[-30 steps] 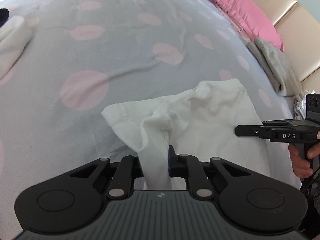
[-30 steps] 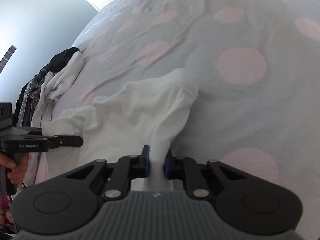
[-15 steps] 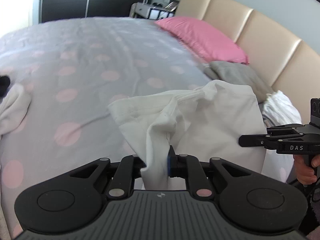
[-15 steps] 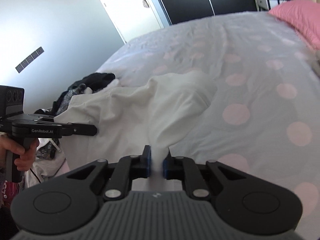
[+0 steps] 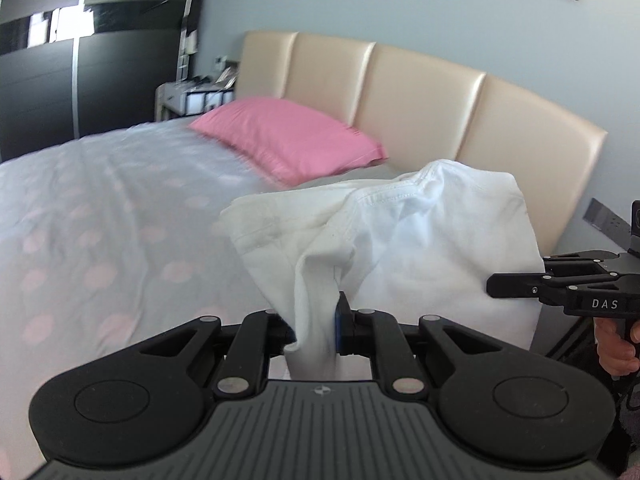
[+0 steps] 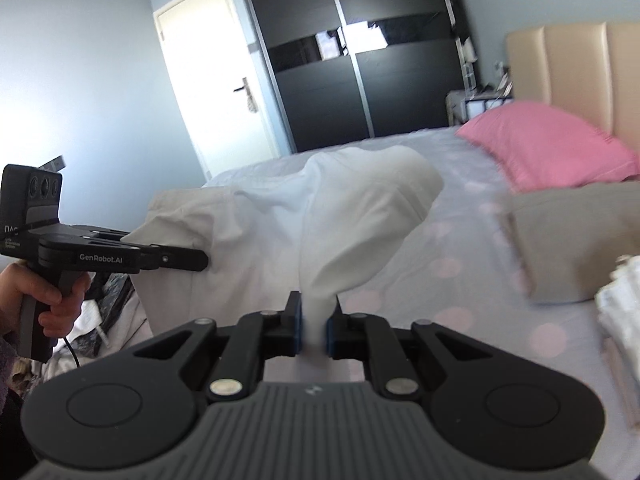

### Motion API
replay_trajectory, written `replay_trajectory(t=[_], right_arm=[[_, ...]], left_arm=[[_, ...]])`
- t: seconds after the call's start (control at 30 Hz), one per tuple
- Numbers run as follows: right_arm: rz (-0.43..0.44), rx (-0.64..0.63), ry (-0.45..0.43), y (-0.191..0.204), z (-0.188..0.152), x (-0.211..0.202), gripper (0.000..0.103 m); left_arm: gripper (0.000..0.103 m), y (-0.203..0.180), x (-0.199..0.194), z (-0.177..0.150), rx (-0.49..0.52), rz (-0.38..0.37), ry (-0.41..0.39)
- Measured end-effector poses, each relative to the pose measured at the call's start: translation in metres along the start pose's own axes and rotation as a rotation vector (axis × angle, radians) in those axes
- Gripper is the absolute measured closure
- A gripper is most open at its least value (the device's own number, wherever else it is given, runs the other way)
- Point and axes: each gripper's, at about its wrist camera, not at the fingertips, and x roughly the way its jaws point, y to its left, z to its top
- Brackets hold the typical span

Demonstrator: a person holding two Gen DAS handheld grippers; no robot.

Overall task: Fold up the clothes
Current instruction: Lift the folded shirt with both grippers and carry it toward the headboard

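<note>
We read "DAS" in white letters on the black body of the right claw [image 5: 516,286], and "GenRobot.AI" on the side of the left claw [image 6: 192,258].

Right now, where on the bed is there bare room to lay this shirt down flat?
The open spread left of the pink pillow is bare. It is crowded near the grey folded cloth and white stack, and by the clothes pile. Both grippers, left and right, hold the shirt.

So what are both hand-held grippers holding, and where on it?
Both pinch the same white garment: left hand-held gripper and right hand-held gripper each clamp a bunched edge.
</note>
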Motion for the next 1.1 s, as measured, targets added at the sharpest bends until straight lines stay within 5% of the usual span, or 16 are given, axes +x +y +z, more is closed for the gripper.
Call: replay_trajectory(t=[0.37, 0.63, 0.77, 1.1], right_arm=[[-0.292, 0.080, -0.145, -0.114, 0.049, -0.125, 0.090], [-0.442, 0.278, -0.216, -0.215, 0.061, -0.171, 0.090], [-0.472, 0.395, -0.246, -0.265, 0.059, -0.173, 0.090], [-0.564, 0.577, -0.205, -0.384, 0.039, -0.126, 0.090]], left_arm=[[0.092, -0.127, 0.126, 0.112, 0.164, -0.239, -0.048], [0.092, -0.223, 0.228, 0.176, 0.348, -0.295, 0.014], [0.092, -0.260, 0.281, 0.198, 0.458, -0.304, 0.056], [0.092, -0.306, 0.441, 0.197, 0.589, -0.324, 0.193]])
